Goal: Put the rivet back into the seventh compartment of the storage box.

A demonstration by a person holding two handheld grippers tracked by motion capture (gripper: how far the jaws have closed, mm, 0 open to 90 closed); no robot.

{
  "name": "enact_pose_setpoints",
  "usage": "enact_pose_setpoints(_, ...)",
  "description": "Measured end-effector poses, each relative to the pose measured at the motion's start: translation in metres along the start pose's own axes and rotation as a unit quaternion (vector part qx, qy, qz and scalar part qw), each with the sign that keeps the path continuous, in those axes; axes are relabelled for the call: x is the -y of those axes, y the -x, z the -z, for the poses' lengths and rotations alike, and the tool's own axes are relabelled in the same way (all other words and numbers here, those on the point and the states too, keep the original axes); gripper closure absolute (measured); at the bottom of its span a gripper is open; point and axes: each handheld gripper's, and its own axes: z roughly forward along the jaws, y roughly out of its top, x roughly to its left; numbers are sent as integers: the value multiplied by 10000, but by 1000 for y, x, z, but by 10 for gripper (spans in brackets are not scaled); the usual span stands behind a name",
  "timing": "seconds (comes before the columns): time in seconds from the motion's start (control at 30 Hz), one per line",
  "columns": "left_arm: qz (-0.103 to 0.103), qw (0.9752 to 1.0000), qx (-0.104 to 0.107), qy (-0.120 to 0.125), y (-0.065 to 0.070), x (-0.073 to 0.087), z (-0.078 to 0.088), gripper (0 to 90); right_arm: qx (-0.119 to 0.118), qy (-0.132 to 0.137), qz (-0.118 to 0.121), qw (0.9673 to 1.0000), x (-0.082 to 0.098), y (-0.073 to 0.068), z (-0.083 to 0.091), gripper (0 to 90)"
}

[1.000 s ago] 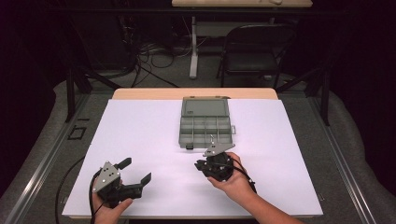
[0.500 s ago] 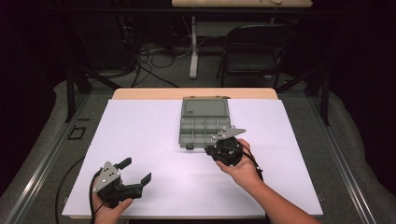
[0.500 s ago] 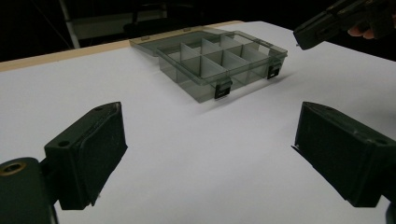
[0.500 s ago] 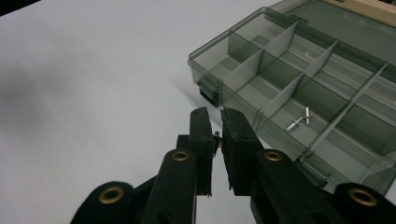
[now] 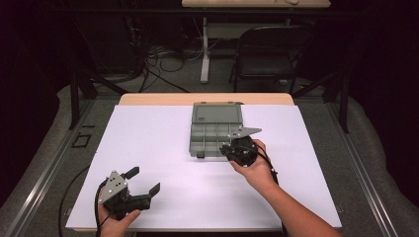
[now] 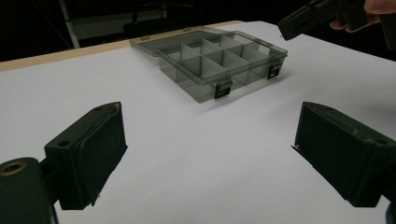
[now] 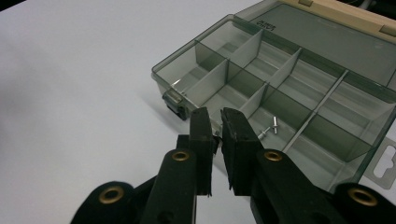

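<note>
Two grippers at work: left gripper (image 5: 142, 183), jaws spread wide & empty, hovers nr table's (image 5: 163, 143) front edge. Right gripper (image 7: 216, 122), jaws nearly pressed together w/ something tiny between, hangs over compartment box's (image 5: 212, 136) near edge; small rivets (image 7: 271, 129) lie inside. Open lid (image 5: 217, 113) beyond.

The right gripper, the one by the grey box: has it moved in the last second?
Yes. The right gripper went from the white sheet up to the compartment box, and is now at its near right corner.
</note>
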Motion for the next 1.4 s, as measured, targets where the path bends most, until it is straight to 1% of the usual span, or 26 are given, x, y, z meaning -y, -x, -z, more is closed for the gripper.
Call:
enact_pose_setpoints(0.1, -7, 10000, -5, -4, 0, 0, 0, 87, 93, -31, -32, 9999, -2, 6, -9, 827)
enact_pose_setpoints(0.2, -14, 10000, 7, -17, -1, 0, 0, 87, 172, -86, -125, 9997, -1, 11, -16, 826)
enact_pose_setpoints(0.23, -17, 10000, 10, -22, -1, 0, 0, 87, 172, -86, -125, 9997, -1, 11, -16, 826)
enact_pose_setpoints(0.27, -16, 10000, 19, -21, 0, 0, 0, 87, 236, -146, -221, 9994, 0, 15, -23, 826)
enact_pose_setpoints(0.37, -15, 10000, 10, -18, -1, 0, 0, 87, 275, -191, -285, 9990, 1, 18, -27, 827)
enact_pose_setpoints(0.43, -15, 10000, 6, -21, -1, 0, 0, 87, 348, -210, -352, 9986, 2, 22, -34, 826)
enact_pose_setpoints(0.53, -18, 10000, 8, -21, -1, 0, 0, 87, 382, -216, -401, 9982, 3, 25, -39, 826)
enact_pose_setpoints(0.63, -17, 10000, 11, -19, -1, 0, 0, 87, 452, -232, -386, 9980, 4, 25, -41, 826)
enact_pose_setpoints(0.73, -24, 10000, 26, -43, -1, 0, 1, 87, 482, -216, -384, 9979, 4, 26, -42, 825)
enact_pose_setpoints(0.77, -24, 10000, 11, -13, -1, 0, 0, 87, 482, -216, -384, 9979, 4, 26, -42, 825)
enact_pose_setpoints(0.9, -22, 10000, 17, -24, -1, 0, 0, 87, 534, -186, -435, 9975, 4, 29, -44, 819)
enact_pose_setpoints(1.03, -22, 10000, 17, -23, -1, 0, 0, 87, 571, -46, -446, 9974, 4, 31, -41, 717)
enact_pose_setpoints(1.1, -12, 10000, 23, -14, -1, 0, 0, 87, 560, 47, -476, 9973, 3, 31, -38, 635)
enact_pose_setpoints(1.13, -6, 10000, 19, -12, -1, 0, 0, 87, 542, 127, -478, 9973, 3, 30, -35, 613)
enact_pose_setpoints(1.17, -12, 10000, 19, -12, -1, 0, 0, 87, 542, 127, -478, 9973, 3, 30, -35, 613)
enact_pose_setpoints(1.2, -15, 10000, 18, -7, -1, 0, 0, 87, 541, 152, -469, 9973, 2, 30, -33, 593)
enact_pose_setpoints(1.23, -17, 10000, 17, -8, -1, 0, 0, 87, 554, 234, -386, 9974, 2, 28, -26, 536)
enact_pose_setpoints(1.27, -12, 10000, 15, -11, -1, 0, 0, 87, 554, 234, -386, 9974, 2, 28, -26, 536)
enact_pose_setpoints(1.37, -17, 10000, 9, -8, -1, 0, -1, 87, 479, 476, -366, 9970, 5, 24, -9, 477)
enact_pose_setpoints(1.4, -18, 10000, 10, -7, 0, 0, -1, 87, 479, 476, -366, 9970, 5, 24, -9, 477)
